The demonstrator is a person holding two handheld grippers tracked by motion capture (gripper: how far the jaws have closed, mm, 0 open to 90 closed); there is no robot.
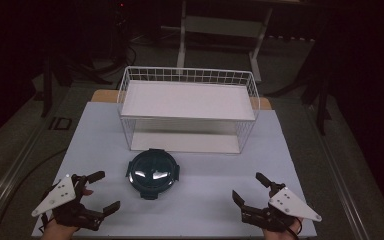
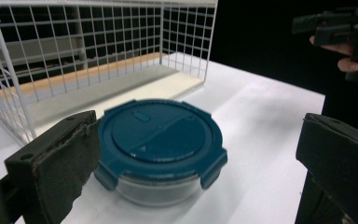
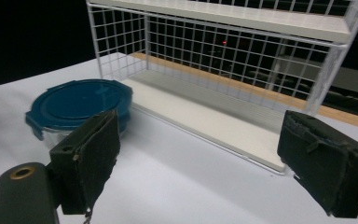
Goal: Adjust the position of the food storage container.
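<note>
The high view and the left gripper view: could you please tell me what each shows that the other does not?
The high view alone takes in the left gripper, its jaws open, and the rack's top shelf from above. The left gripper view alone reveals the container's clear body under the lid. Both share the teal-lidded container, the white wire rack, the white table and the right gripper, jaws open.

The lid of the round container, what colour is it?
Dark teal lid, best in the left gripper view.
</note>
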